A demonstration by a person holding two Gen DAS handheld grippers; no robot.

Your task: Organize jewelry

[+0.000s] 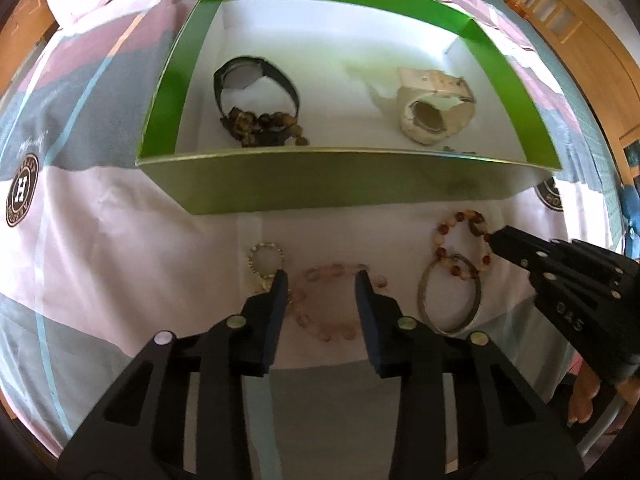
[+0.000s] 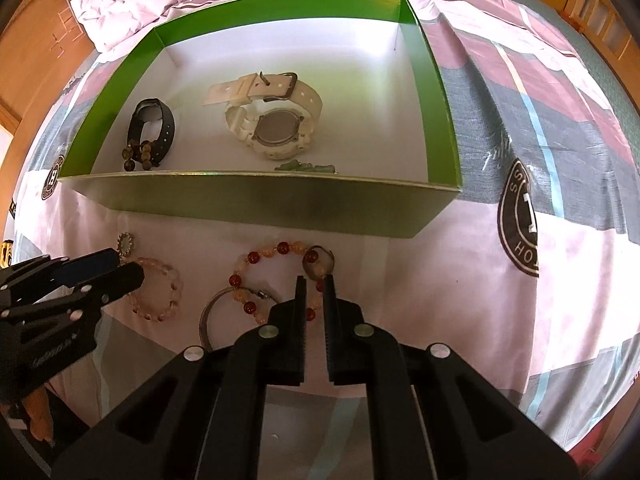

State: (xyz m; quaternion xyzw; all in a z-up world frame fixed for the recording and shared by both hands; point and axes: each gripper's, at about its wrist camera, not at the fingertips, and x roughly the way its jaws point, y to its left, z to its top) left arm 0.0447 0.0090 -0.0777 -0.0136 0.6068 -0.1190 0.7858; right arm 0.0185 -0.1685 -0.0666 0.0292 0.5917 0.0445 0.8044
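Observation:
A pale pink bead bracelet [image 1: 324, 334] lies on the bedsheet in front of the green box [image 1: 320, 188]. My left gripper [image 1: 321, 280] points down over it, open, a fingertip at each side of its upper arc. To the right lies a red-and-cream bead bracelet [image 2: 256, 256], partly over a silver bangle [image 2: 204, 316]. My right gripper [image 2: 316, 280] is shut on this bracelet's right side, with beads showing between the pads. In the left wrist view the right gripper [image 1: 496, 240] meets the red-and-cream bracelet [image 1: 440, 248] at its tip.
The green box [image 2: 260, 200] holds a black watch [image 2: 152, 120], brown beads [image 2: 138, 154], a white watch [image 2: 272, 120] and a small green piece [image 2: 308, 168]. A small silvery bead ring [image 1: 250, 260] lies left of the pink bracelet. Crumpled bedding [image 2: 132, 4] is behind the box.

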